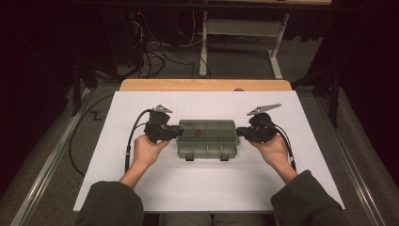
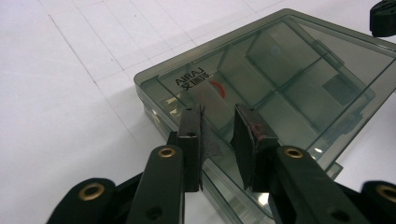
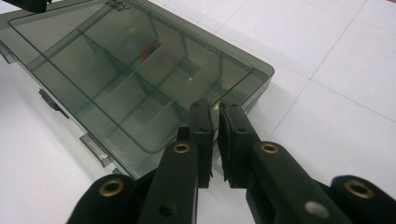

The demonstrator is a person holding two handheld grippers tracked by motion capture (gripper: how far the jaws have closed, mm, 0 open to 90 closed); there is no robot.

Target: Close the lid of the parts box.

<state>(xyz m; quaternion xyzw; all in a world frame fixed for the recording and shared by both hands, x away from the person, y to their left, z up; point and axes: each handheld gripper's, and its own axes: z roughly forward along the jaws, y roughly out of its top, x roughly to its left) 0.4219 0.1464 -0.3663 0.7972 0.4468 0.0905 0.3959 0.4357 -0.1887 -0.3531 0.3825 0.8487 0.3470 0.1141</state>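
Smoky translucent plastic compartment box (image 1: 207, 138), lid shut, sits centre frame on the white desk (image 1: 141, 183). Judged light, rigid, slick; best taken at the short end walls. Left tool (image 1: 177, 132) at its left end, jaws slightly apart over the lid edge, no clear clamp. Right tool (image 1: 239, 131) at the right end, clenched, holding nothing.

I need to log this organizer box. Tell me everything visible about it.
The compartment box is smoky translucent plastic, rectangular, with its lid closed, lying flat mid-table. Dividers form several compartments; a small red piece sits in one. Two latches face the person. The left claw meets its left end, the right claw its right end.
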